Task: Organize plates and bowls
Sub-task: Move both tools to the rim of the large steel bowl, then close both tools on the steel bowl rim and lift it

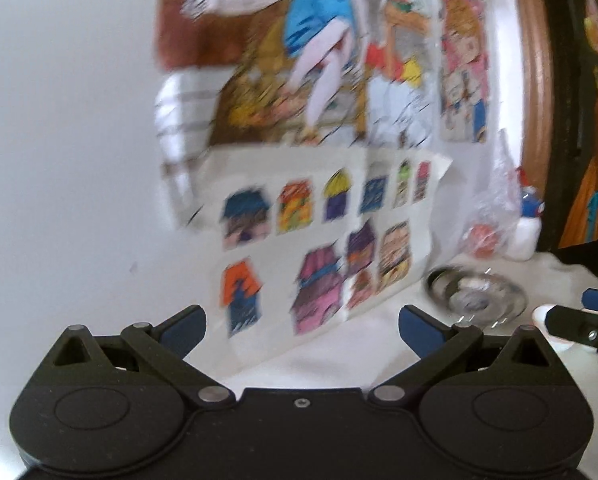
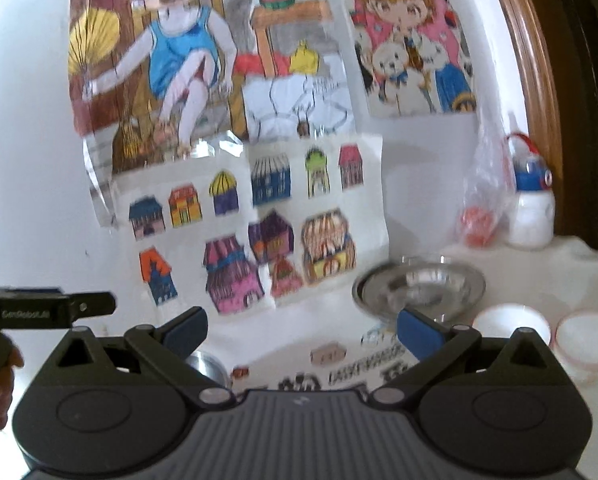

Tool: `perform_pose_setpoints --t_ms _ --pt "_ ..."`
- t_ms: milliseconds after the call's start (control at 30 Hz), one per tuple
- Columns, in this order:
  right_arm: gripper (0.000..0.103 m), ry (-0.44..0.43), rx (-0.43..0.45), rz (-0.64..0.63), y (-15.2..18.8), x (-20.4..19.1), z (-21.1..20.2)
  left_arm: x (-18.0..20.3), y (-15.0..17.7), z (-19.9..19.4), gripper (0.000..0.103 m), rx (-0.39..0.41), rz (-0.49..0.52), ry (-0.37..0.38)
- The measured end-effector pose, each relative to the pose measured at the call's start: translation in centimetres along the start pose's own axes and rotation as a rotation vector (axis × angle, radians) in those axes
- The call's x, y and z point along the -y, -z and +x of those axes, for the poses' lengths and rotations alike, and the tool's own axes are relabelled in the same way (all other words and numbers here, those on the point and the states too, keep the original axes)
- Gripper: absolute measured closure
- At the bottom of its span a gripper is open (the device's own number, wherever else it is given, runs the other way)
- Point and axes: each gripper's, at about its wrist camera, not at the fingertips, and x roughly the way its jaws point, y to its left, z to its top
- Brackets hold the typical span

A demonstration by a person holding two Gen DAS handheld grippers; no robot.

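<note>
Both jaws wide and empty — dishes waiting at the back of the bench

We see the left hand-held gripper (image 1: 303, 330) and right hand-held gripper (image 2: 302, 332) spread fully, holding nothing; the steel bowl (image 2: 419, 286) sits near the wall, two white bowls (image 2: 511, 322) just right of it — we judge the steel light, stiff, slippery, the white ones breakable, so pinch each across its rim

Silver bowl (image 2: 419, 286), white bowls (image 2: 511, 322)
</note>
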Motion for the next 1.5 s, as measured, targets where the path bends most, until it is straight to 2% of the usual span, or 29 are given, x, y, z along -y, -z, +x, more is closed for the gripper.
perform_pose_setpoints --t_ms 133,267,433,633,867,1067,1267,1367,1433,1500 --pt "0.0 0.003 -0.047 0.038 2.0 -1.0 0.6 -1.8 2.9 -0.6 0.001 -0.073 -0.074 -0.057" --pt "0.0 0.021 -0.099 0.062 3.6 -1.9 1.5 -2.9 5.6 -1.1 0.001 -0.113 -0.158 -0.097" --pt "0.0 0.051 -0.137 0.049 4.9 -2.9 2.7 -3.2 7.8 -0.6 0.001 -0.145 -0.248 -0.098" --pt "0.0 0.078 -0.16 0.015 5.9 -4.0 4.1 -2.3 8.5 0.0 0.001 -0.125 -0.26 -0.126" --pt "0.002 0.056 -0.173 -0.018 6.4 -5.0 5.3 -2.4 8.8 1.2 0.001 -0.159 -0.309 -0.154" --pt "0.013 0.033 -0.19 -0.043 6.7 -5.9 6.0 -2.8 9.4 1.9 0.006 -0.186 -0.349 -0.129" --pt "0.03 0.009 -0.199 -0.02 6.8 -5.8 6.2 -2.5 9.8 2.4 0.021 -0.2 -0.353 -0.1" --pt "0.043 -0.004 -0.194 -0.016 6.7 -5.9 6.0 -2.3 9.8 2.6 0.032 -0.203 -0.361 -0.081" --pt "0.059 -0.019 -0.199 -0.013 6.7 -6.0 6.0 -2.1 9.9 2.6 0.048 -0.205 -0.367 -0.072" --pt "0.074 -0.035 -0.214 -0.005 6.8 -6.2 6.2 -2.0 10.0 2.6 0.055 -0.208 -0.374 -0.061"
